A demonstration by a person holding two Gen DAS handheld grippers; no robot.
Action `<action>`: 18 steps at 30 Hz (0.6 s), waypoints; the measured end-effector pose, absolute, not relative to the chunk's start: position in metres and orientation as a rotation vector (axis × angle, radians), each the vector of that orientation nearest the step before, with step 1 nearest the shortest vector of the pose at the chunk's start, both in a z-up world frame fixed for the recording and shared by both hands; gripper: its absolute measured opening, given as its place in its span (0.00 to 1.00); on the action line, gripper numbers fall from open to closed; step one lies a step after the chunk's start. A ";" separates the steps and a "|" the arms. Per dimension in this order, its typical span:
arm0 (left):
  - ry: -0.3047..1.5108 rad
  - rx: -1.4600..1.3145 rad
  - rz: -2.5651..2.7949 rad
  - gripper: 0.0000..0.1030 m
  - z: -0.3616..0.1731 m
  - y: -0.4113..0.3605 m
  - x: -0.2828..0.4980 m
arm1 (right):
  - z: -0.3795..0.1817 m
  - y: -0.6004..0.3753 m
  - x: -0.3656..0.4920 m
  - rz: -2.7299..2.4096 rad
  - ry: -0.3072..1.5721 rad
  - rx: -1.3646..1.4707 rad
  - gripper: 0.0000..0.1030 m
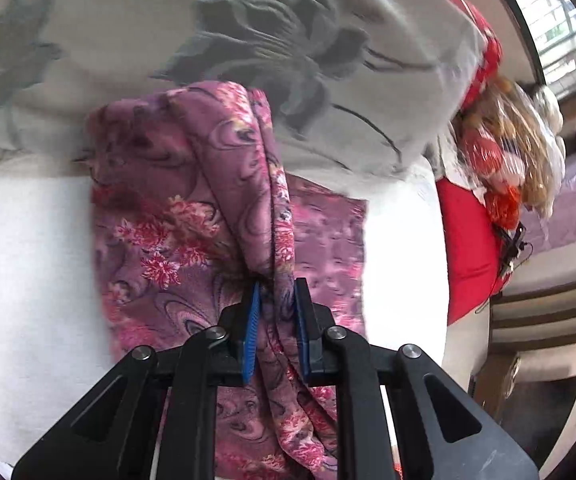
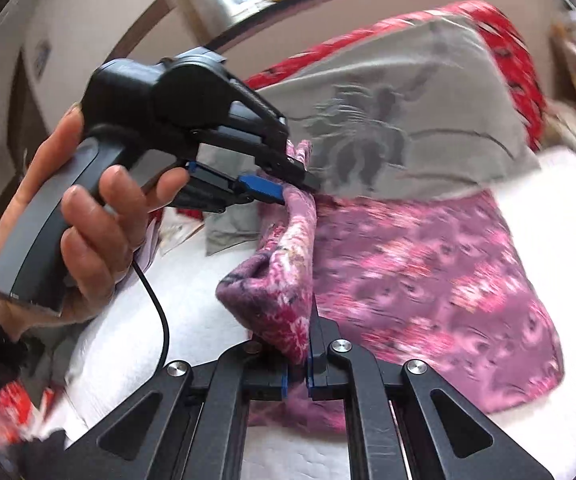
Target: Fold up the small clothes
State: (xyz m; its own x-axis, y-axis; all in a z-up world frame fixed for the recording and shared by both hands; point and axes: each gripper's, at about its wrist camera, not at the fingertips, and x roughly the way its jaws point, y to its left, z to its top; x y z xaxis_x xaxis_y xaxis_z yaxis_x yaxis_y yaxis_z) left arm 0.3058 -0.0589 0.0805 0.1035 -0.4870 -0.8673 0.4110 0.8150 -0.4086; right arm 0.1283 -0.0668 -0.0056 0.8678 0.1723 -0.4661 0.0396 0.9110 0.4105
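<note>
Two grippers, left gripper [image 1: 275, 312] and right gripper [image 2: 296, 376], each clamped on a bunched edge of one soft purple floral garment [image 2: 428, 276], lifted over its flat half on the white quilted bed [image 2: 135, 332]. Step judged: mid-fold; next, lay the raised edge evenly across. Beyond: grey flower-embossed cloth [image 1: 247, 40], red fabric [image 1: 468, 232].

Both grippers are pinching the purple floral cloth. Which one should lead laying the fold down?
Probably left. The left gripper clamps the raised fold of the purple floral cloth and points steeply down at the white surface. The right gripper grips an edge lower and flatter.
</note>
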 end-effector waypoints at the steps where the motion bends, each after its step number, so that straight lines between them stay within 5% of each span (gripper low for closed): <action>1: 1.312 -0.063 -0.674 0.13 0.079 -0.070 0.303 | -0.008 -0.077 0.125 0.063 0.517 0.450 0.05; 11: 1.384 0.008 -0.754 0.08 0.048 -0.161 0.276 | -0.053 -0.176 0.096 -0.048 0.531 0.814 0.05; 18: 1.305 -0.056 -0.688 0.13 0.063 -0.119 0.291 | -0.106 -0.211 0.094 -0.068 0.674 1.054 0.11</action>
State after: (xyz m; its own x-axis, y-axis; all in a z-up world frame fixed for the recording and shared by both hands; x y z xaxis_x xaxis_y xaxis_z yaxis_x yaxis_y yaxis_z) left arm 0.2907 -0.1191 0.0632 0.0954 -0.4946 -0.8639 0.4339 0.8017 -0.4111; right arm 0.0941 -0.2108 -0.1057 0.7991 0.2595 -0.5423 0.3626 0.5114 0.7791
